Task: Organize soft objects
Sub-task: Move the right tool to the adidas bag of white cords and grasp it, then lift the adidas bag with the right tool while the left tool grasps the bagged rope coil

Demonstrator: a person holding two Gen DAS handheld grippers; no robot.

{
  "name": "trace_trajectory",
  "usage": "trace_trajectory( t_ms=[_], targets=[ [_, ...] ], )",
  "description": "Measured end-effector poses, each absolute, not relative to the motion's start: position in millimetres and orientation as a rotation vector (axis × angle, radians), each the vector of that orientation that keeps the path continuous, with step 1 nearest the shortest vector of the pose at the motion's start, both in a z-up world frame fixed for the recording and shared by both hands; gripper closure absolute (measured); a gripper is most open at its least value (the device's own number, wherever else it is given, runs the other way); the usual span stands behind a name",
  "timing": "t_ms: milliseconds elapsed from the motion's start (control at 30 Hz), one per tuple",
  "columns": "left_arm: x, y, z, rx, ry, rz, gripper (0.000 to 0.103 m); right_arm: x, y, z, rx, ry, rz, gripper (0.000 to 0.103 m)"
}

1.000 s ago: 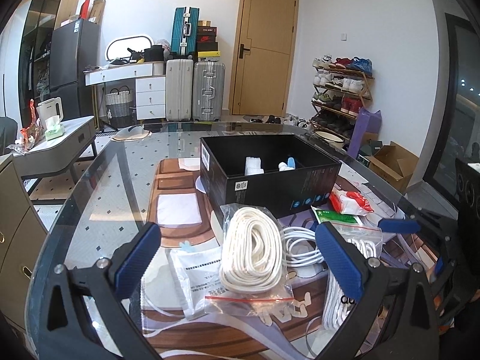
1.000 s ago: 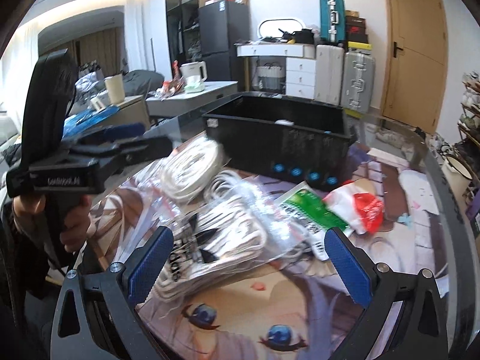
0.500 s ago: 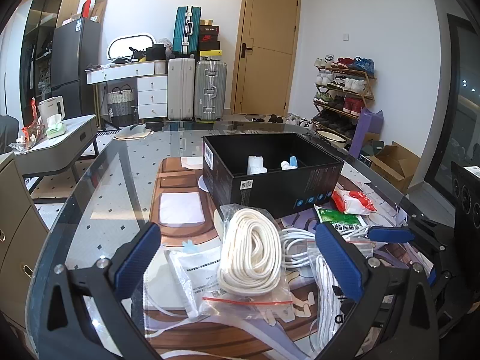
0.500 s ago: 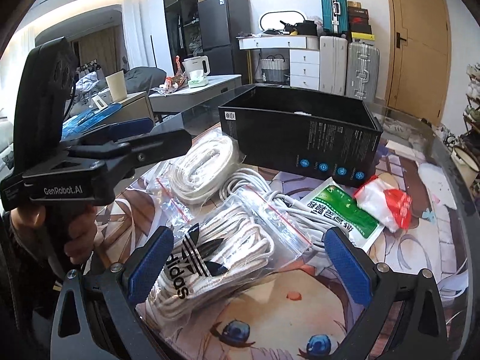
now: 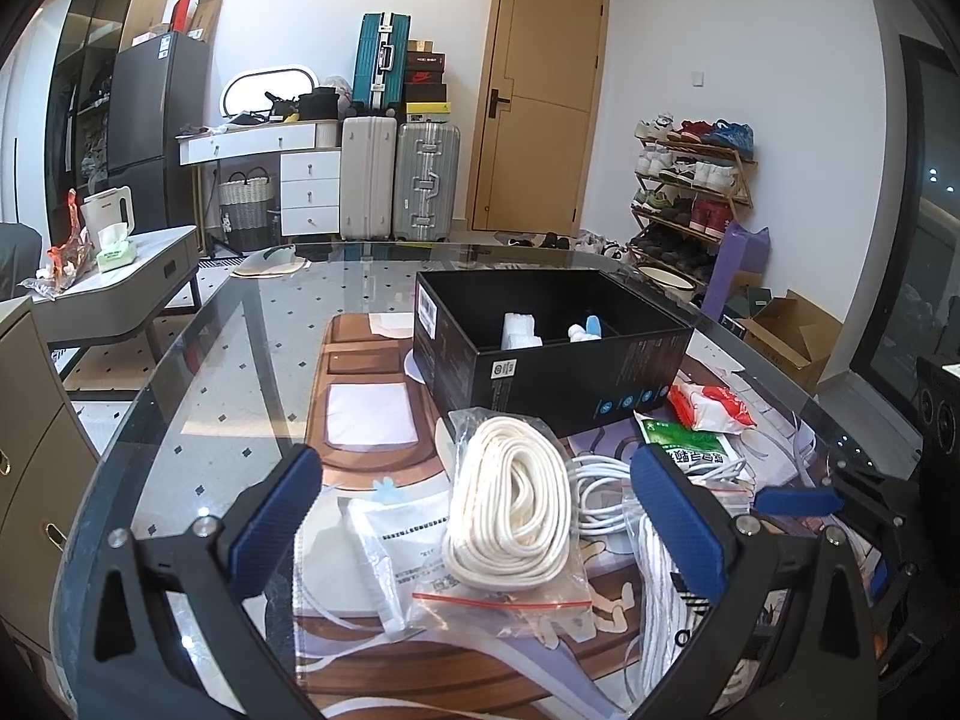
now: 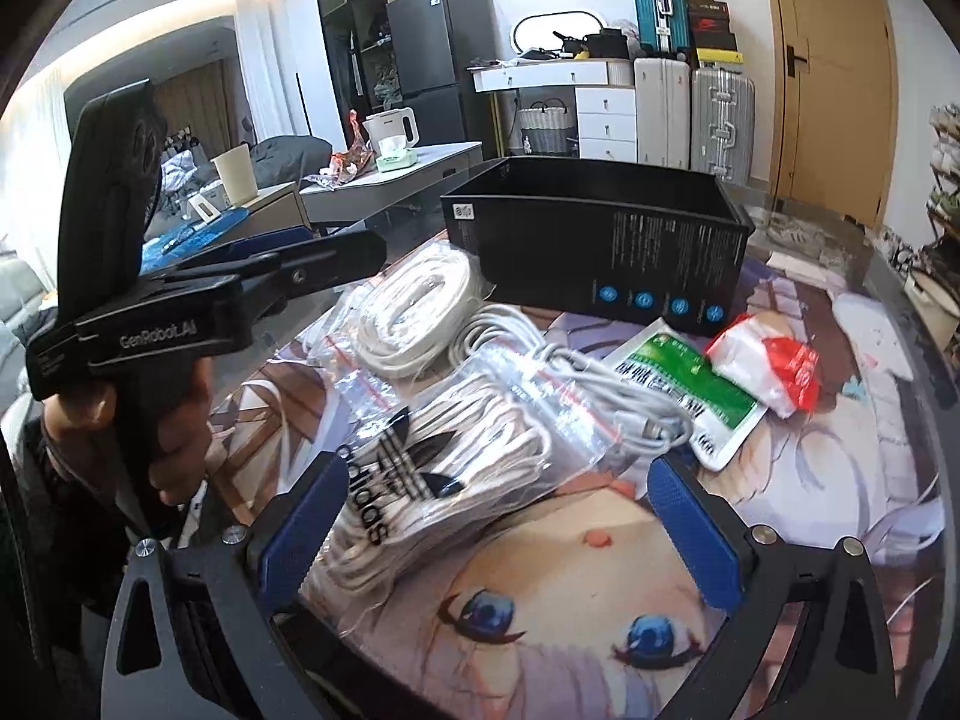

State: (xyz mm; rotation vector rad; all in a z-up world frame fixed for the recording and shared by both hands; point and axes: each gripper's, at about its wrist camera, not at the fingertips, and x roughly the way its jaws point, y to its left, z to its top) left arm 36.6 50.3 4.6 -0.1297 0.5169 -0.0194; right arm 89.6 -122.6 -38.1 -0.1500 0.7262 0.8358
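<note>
Most of the sorting looks undone. The black box (image 5: 555,354), at centre of the left wrist view, holds only a couple of small white items, one blue-tipped. Below it on the glass table (image 5: 198,420) lie the bagged white rope coil (image 5: 510,510), a loose white cable (image 5: 600,489), a green packet (image 5: 690,450) and a red-and-white pack (image 5: 711,408). The left gripper (image 5: 474,516) hangs spread around the coil, empty. The right gripper (image 6: 498,528) is spread over the bagged laces (image 6: 444,468), gripping nothing.
</note>
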Motion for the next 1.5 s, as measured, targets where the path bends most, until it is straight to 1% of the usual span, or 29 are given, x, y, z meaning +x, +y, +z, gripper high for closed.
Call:
trace_trajectory(
  t_ms=[200,400,467,533,600,733,800,933,1067,1500],
  targets=[
    [36.2,50.1,4.4,-0.123,0.517,-0.017,0.000,83.9,-107.9,-41.9,-0.126,0.757,0.865,0.002],
    [35.7,47.9,4.4,-0.121,0.519,-0.020,0.000,85.3,-95.3,-47.8,-0.114,0.771,0.858,0.007],
    [35.8,47.9,4.1,-0.121,0.519,-0.022,0.000,85.9,-93.3,-47.0,-0.104,0.770,0.856,0.014],
    [35.8,47.2,3.5,-0.121,0.521,-0.023,0.000,86.8,-91.2,-48.0,-0.093,0.778,0.866,0.026],
    [35.4,47.1,3.4,-0.120,0.522,-0.025,0.000,86.7,-90.2,-46.3,-0.083,0.775,0.875,0.033],
    [35.0,46.6,3.2,-0.120,0.521,-0.024,0.000,87.3,-95.2,-44.3,-0.058,0.770,0.895,0.055],
    [34.9,46.6,3.3,-0.120,0.520,-0.024,0.000,87.4,-98.0,-43.4,-0.041,0.764,0.902,0.062],
    [34.6,47.1,3.8,-0.121,0.519,-0.022,0.000,83.7,-100.9,-39.0,-0.017,0.743,0.921,0.071],
    [34.4,47.2,4.3,-0.122,0.519,-0.023,0.000,77.5,-103.5,-33.1,-0.011,0.702,0.924,0.077],
    [43.1,40.8,0.1,-0.085,0.589,-0.032,0.000,88.3,-146.0,-10.1,0.035,0.610,0.796,0.078]
  ],
)
